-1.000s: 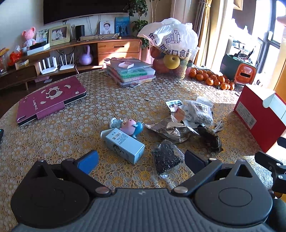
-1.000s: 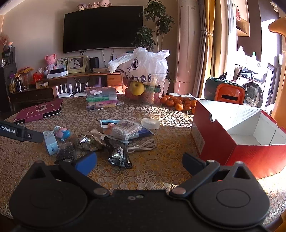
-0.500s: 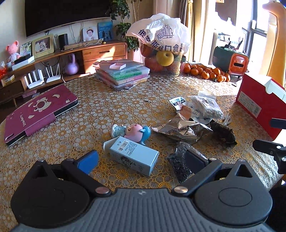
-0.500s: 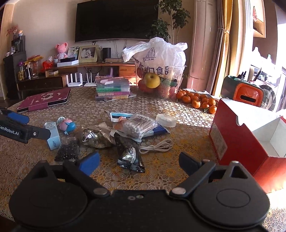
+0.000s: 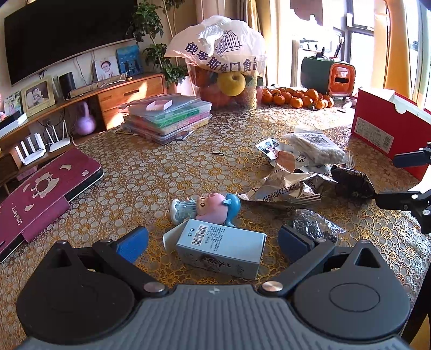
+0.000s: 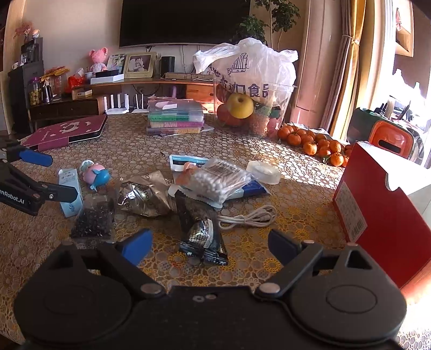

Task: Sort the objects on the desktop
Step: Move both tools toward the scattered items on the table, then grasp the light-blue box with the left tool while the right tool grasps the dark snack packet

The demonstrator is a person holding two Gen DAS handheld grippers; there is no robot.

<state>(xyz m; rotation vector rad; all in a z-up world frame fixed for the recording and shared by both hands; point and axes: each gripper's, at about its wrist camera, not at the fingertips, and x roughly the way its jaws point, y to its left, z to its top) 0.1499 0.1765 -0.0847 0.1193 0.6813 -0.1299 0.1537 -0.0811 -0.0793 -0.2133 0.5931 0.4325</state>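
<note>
Two tools spread apart, left tool [image 5: 212,241] straddling blue carton [image 5: 219,247], right tool [image 6: 208,246] before black packet [image 6: 200,231].

A dark television [image 6: 186,21] hangs on the wall above a wooden sideboard [image 5: 129,93] carrying framed photos [image 6: 140,64] and a pink plush toy [image 6: 97,58]. White routers [image 5: 32,146] sit on its lower shelf. A leafy plant [image 5: 150,35] stands beside yellow curtains [image 6: 350,53].

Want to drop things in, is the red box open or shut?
Open: the red box has its top flap up, white inside showing.
</note>
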